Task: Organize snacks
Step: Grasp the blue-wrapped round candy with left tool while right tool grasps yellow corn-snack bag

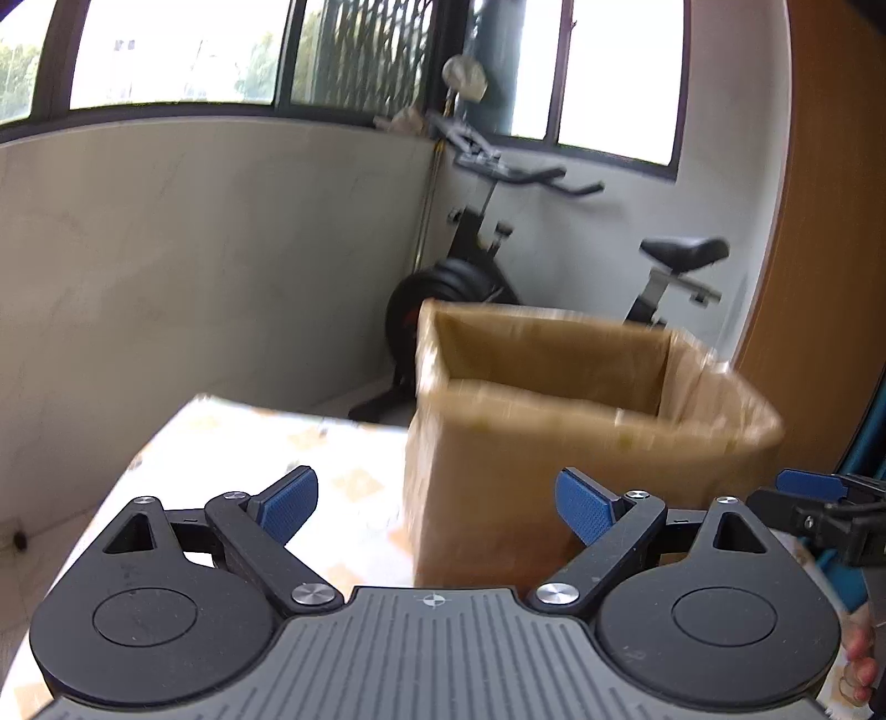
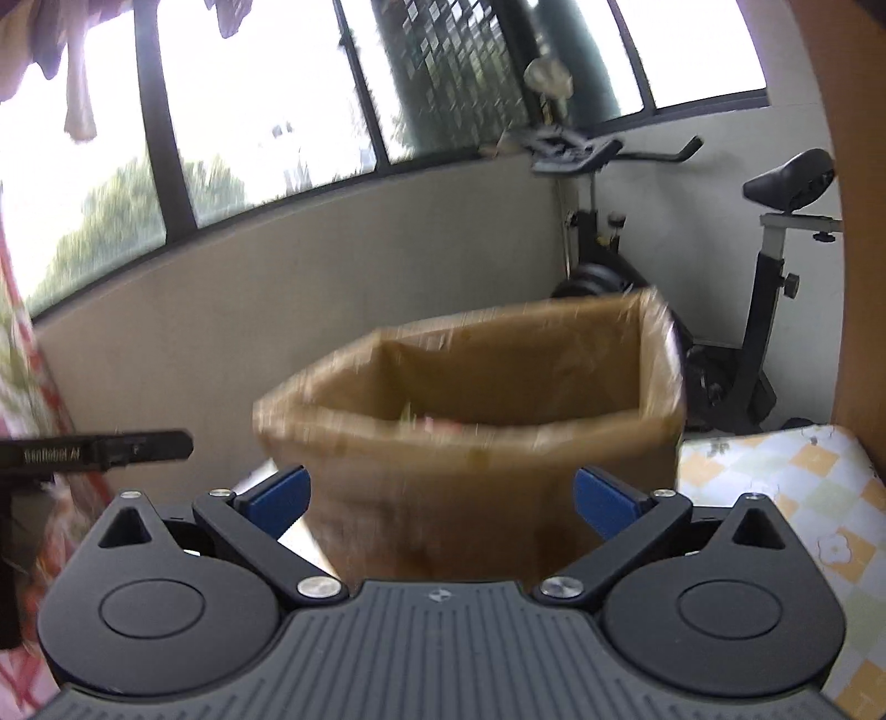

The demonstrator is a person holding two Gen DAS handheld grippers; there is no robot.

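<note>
Nearest, in the left wrist view: left gripper [image 1: 437, 507] spread wide, blue pads [image 1: 288, 507] well apart, nothing between them, aimed a little downward across the patterned tabletop [image 1: 232, 443]. At the right edge of that view, part of the other tool and some fingertips [image 1: 861, 662] of the person's hand at the lower right corner.

In the right wrist view: right gripper [image 2: 440, 501] likewise released, jaws at full spread, nothing pinched, tilted slightly downward and facing the box head-on. Left tool visible at the left edge as a dark bar, off to the side.

Just beyond both grippers: brown cardboard box [image 2: 470, 443], upright on the table with its open top upward, lined with clear film folded over the rim; blurred. Long axis running roughly across the right view, one corner toward the left gripper. Box [image 1: 554, 454] right of centre in the left view. Inside, faint scraps of colour near the front wall, too blurred to identify.

Farther back: exercise bike [image 2: 764, 266] against a pale wall, windows [image 1: 177, 50] above.
</note>
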